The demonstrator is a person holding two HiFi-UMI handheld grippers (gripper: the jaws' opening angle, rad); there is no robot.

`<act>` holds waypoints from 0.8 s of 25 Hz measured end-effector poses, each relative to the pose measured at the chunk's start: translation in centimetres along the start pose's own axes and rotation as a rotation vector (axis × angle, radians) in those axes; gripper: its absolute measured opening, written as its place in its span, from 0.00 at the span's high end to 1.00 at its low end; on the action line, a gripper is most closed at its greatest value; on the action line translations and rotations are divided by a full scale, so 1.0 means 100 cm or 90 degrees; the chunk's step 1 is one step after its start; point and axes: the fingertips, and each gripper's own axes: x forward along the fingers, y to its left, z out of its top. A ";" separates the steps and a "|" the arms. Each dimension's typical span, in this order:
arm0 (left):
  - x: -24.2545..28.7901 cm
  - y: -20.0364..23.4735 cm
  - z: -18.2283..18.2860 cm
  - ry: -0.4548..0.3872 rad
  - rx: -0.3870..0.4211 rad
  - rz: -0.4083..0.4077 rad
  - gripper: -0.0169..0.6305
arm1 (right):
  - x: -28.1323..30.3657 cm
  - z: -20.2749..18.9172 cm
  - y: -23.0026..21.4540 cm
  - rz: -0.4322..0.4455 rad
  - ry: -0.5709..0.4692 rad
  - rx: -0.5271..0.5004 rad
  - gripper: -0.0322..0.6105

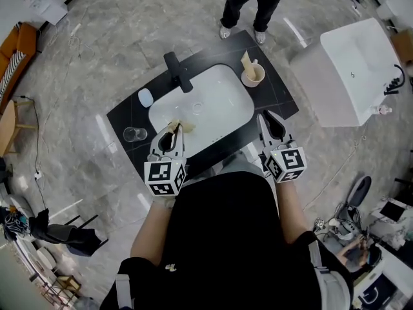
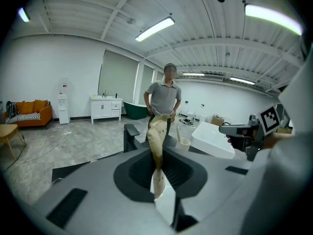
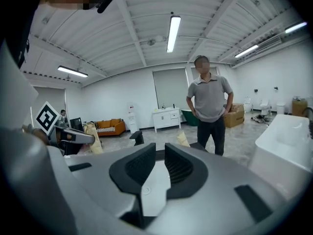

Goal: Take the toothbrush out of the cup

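No words or numbers can be read; the marker cubes (image 1: 164,177) apparently carry only black-and-white square patterns.

Looking steeply down from the head, well above the sink (image 1: 226,102). Riding on the left gripper (image 1: 173,131) and right gripper (image 1: 271,121), peering close along the jaws, nearly level across the room. Sharing the standing person (image 1: 248,5) beyond the sink; catching the opposite gripper at each view's edge.

A big bare studio hall staged as a bathroom: black worktop (image 1: 122,116) with sink (image 1: 213,102) under the left hand-held gripper (image 1: 175,129), white tub (image 1: 355,70) further right (strip lights (image 2: 155,28), orange sofa (image 2: 29,109)).
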 end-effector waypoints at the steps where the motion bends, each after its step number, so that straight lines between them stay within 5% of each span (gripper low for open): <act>1: 0.003 -0.001 0.000 0.003 0.000 0.006 0.91 | 0.005 0.000 -0.007 0.004 0.004 -0.002 0.87; 10: 0.020 -0.011 -0.002 0.036 -0.012 0.079 0.91 | 0.061 -0.004 -0.064 0.053 0.045 0.004 0.79; 20: 0.027 -0.011 -0.005 0.050 -0.042 0.168 0.91 | 0.123 -0.009 -0.095 0.116 0.086 -0.071 0.72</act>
